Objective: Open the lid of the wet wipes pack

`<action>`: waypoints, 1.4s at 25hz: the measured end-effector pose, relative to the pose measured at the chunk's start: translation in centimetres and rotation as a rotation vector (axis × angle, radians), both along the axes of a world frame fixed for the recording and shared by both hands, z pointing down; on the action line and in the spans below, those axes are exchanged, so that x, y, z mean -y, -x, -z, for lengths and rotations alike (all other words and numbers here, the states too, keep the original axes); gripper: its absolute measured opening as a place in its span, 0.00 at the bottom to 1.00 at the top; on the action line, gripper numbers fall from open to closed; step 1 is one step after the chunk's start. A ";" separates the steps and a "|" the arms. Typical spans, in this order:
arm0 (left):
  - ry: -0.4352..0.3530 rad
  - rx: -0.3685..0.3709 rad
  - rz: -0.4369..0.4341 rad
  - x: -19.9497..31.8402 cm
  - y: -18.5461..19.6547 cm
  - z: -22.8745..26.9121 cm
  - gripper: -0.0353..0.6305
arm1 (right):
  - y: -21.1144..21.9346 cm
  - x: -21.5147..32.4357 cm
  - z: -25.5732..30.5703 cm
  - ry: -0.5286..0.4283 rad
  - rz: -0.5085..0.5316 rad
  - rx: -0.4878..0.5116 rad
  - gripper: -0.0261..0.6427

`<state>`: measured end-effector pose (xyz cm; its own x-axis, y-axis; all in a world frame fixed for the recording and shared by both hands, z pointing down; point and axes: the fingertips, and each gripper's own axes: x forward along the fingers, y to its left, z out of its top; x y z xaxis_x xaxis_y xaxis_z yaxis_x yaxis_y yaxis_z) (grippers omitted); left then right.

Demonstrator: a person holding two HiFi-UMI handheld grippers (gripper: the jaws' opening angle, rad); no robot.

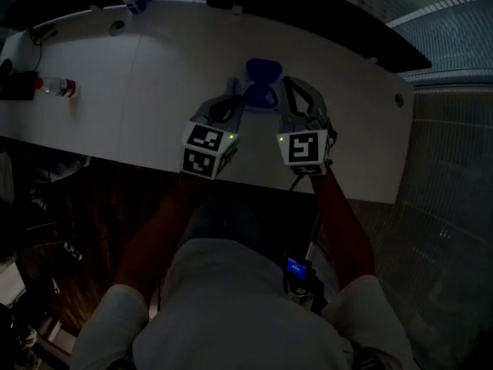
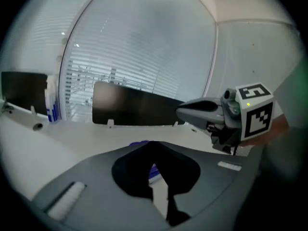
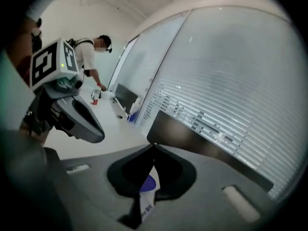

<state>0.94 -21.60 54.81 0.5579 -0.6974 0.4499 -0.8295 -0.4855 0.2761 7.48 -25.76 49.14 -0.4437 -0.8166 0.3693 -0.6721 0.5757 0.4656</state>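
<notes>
A blue wet wipes pack lies on the white table, between the tips of my two grippers. My left gripper sits just left of it, and its jaws meet at the tips. Through the slit behind those tips a sliver of the blue pack shows. My right gripper is at the pack's right side, its jaw tips also together. In the right gripper view the pack shows white and blue below the joined tips. I cannot see the lid.
A water bottle and a white object stand at the table's far left. A dark panel runs along the table's back edge below window blinds. A person stands far down the table. The table's front edge is near my body.
</notes>
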 end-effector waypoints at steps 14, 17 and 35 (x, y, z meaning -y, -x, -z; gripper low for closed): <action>-0.362 -0.013 -0.002 -9.3 -0.4 18.3 0.06 | 2.1 -15.0 15.9 -0.001 -0.028 0.542 0.04; -0.397 -0.025 -0.006 -11.6 -0.3 20.2 0.06 | 2.2 -17.7 17.8 0.011 -0.029 0.610 0.04; -0.486 -0.065 -0.053 -15.7 0.1 24.5 0.06 | 1.9 -22.5 21.5 -0.019 -0.018 0.641 0.04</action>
